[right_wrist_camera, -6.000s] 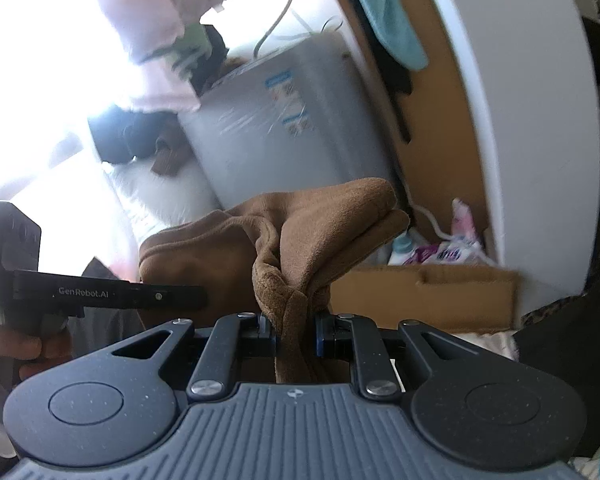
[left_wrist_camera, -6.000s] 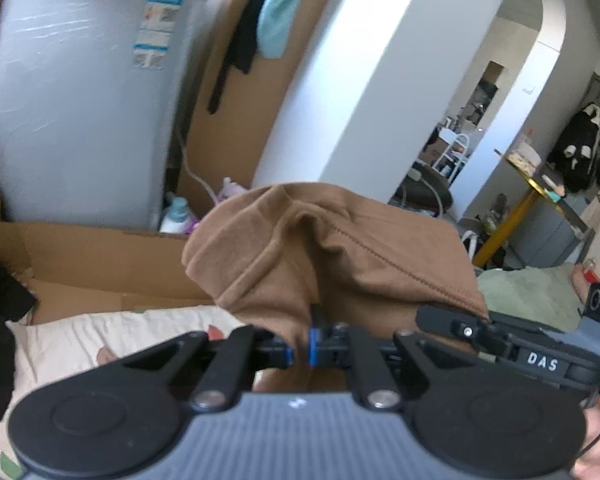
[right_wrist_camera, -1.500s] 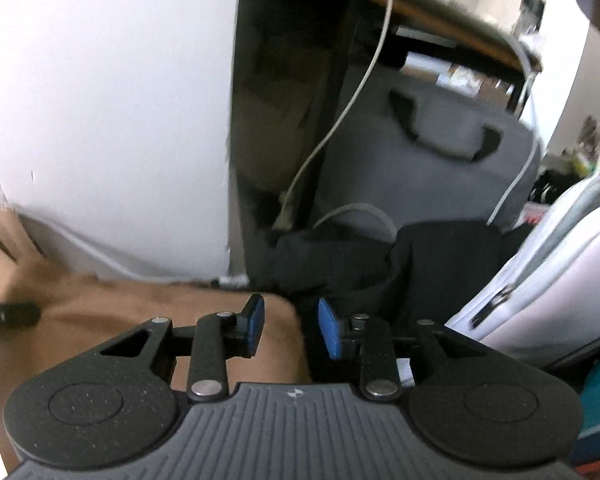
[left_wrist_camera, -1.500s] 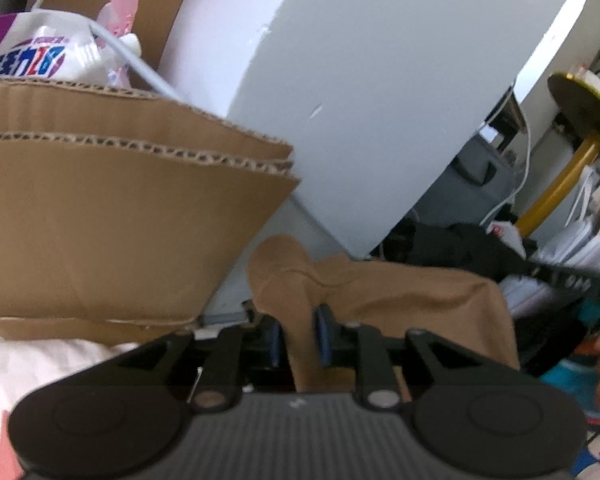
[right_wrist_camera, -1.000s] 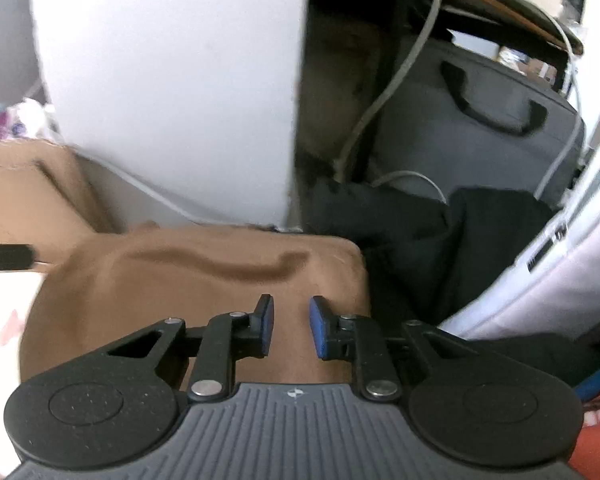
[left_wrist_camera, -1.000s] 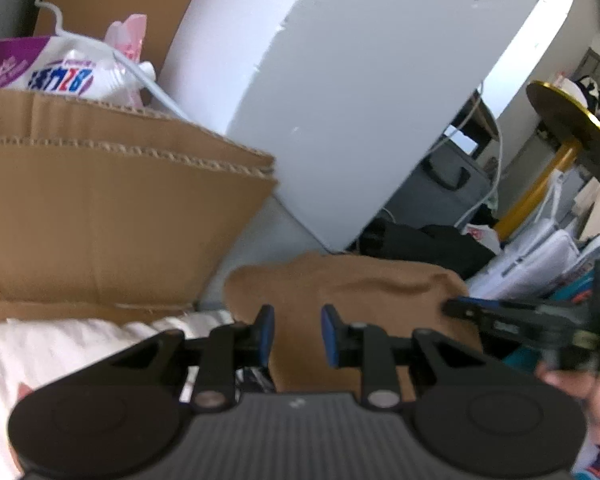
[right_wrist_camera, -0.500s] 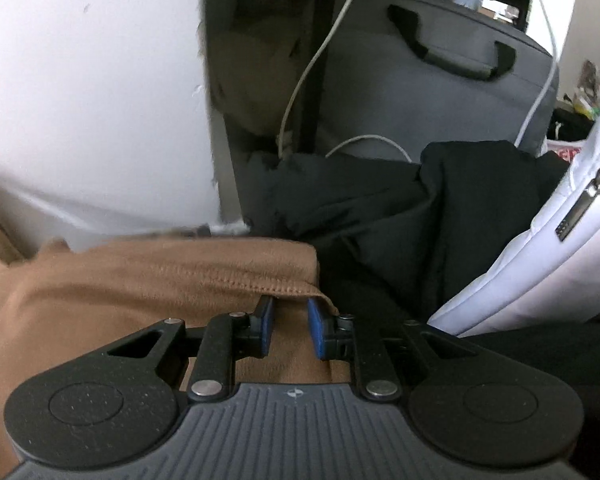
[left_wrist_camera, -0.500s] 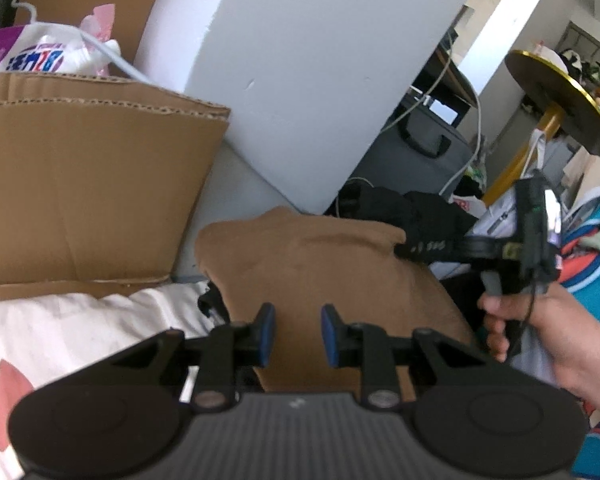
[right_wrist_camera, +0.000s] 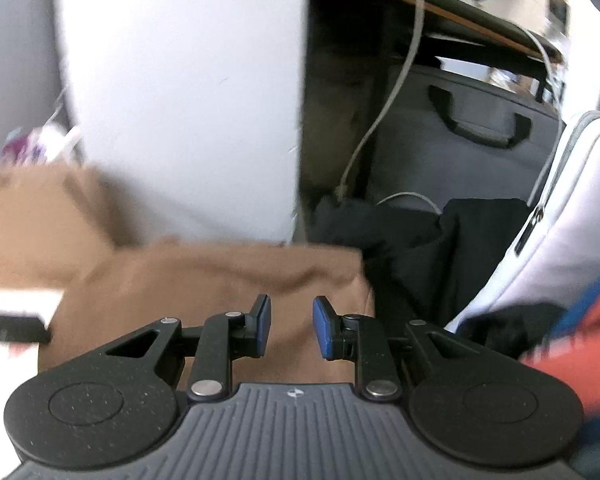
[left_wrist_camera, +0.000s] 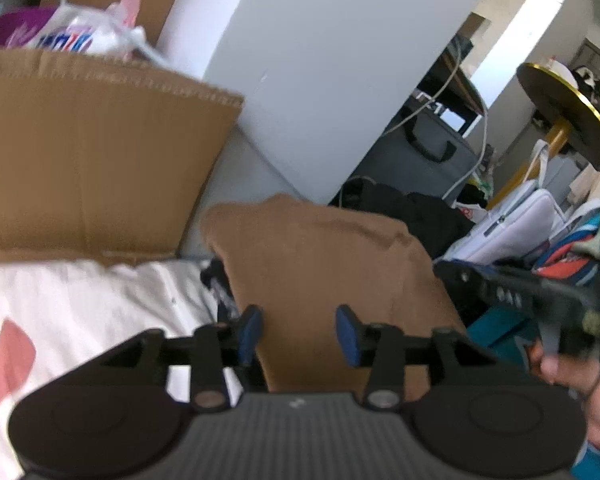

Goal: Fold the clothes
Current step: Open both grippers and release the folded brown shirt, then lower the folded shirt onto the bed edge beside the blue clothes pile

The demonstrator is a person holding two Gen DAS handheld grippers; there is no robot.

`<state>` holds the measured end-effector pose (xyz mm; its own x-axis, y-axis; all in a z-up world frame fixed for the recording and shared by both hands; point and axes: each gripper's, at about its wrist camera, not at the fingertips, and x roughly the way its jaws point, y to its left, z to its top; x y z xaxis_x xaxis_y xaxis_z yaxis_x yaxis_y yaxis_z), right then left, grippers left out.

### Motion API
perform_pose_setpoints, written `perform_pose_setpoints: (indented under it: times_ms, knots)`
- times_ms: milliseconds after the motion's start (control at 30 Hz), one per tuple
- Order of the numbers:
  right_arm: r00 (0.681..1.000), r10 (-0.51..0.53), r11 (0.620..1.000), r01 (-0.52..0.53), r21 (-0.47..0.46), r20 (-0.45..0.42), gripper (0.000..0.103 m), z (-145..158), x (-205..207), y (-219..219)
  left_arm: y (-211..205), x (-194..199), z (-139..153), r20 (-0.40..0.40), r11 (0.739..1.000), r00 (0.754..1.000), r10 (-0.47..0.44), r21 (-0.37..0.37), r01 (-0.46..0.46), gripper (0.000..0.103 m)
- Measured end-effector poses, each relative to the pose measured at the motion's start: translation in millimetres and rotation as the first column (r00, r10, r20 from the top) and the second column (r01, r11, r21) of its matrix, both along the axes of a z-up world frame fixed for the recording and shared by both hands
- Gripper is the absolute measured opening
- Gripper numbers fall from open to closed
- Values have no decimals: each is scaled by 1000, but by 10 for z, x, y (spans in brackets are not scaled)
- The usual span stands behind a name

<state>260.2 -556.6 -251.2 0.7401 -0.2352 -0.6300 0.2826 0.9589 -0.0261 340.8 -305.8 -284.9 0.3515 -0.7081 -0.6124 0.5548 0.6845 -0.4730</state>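
Left tool [left_wrist_camera: 298,334] jaws opening, right tool [right_wrist_camera: 290,328] too, both clear of brown garment [left_wrist_camera: 320,264] lying flat at 12 o'clock on the bed [left_wrist_camera: 80,304]. Regrip near edge evenly, fold without bunching

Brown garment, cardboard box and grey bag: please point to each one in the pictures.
brown garment [left_wrist_camera: 324,264], left wrist view, middle of the flat cloth
cardboard box [left_wrist_camera: 88,152], left wrist view, front wall
grey bag [right_wrist_camera: 460,160], right wrist view, side below the handle
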Motion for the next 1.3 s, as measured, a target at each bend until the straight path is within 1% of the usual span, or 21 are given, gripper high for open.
perform_pose_setpoints:
  times_ms: [67, 233, 367, 433, 500, 533, 633, 700, 833, 867, 933, 1000, 1033, 1100, 1167, 1300]
  knots:
    - [1000, 21, 999, -21, -30, -2, 30, -65, -129, 108, 7, -43, -53, -14, 1000, 1000, 1, -4, -1, 55]
    - [998, 45, 993, -50, -111, -45, 29, -265, -308, 267, -22, -135, -217, -67, 1000, 998, -13, 1, 13, 55]
    - [998, -14, 989, 4, -151, -62, 29, -465, -327, 162, -50, -240, -321, -99, 999, 994, -41, 1, 42, 55]
    - [997, -16, 987, 4, -158, -74, 27, -558, -343, 146, -64, -301, -374, -115, 998, 992, -60, 3, 61, 55]
    - [995, -29, 985, 11, -174, -98, 27, -642, -360, 173, -81, -367, -403, -112, 996, 990, -81, 17, 84, 55]
    - [993, -38, 983, 18, -181, -108, 26, -681, -370, 183, -66, -401, -402, -104, 996, 991, -86, 8, 87, 55]
    - [988, -95, 980, 72, -184, -121, 25, -740, -424, 174, -13, -500, -416, -89, 995, 992, -95, -19, 94, 55]
    - [983, -136, 977, 113, -179, -125, 25, -752, -469, 173, 6, -543, -468, -113, 996, 989, -92, -24, 90, 55]
    - [970, -196, 977, 181, -112, -141, 25, -722, -595, 125, 10, -630, -561, -137, 994, 985, -105, -28, 102, 54]
    - [971, -195, 977, 180, -111, -142, 25, -724, -626, 124, 15, -650, -585, -145, 994, 983, -108, -27, 105, 52]
    - [970, -198, 977, 185, -102, -140, 25, -725, -689, 123, 26, -689, -633, -160, 993, 980, -114, -27, 111, 45]
    - [969, -206, 977, 195, -89, -135, 25, -725, -753, 123, 59, -708, -660, -162, 993, 980, -114, -22, 112, 29]
    - [969, -210, 976, 200, -82, -133, 25, -724, -780, 122, 86, -710, -659, -163, 993, 980, -118, -24, 116, 27]
    - [970, -212, 977, 208, -48, -115, 26, -695, -822, 107, 143, -708, -638, -163, 992, 979, -124, -21, 122, 16]
    - [974, -207, 978, 206, -15, -92, 26, -660, -903, 109, 197, -718, -602, -160, 992, 979, -128, -21, 126, 11]
    - [974, -209, 977, 211, 21, -91, 27, -674, -1030, 130, 269, -764, -551, -145, 991, 980, -137, -31, 134, 8]
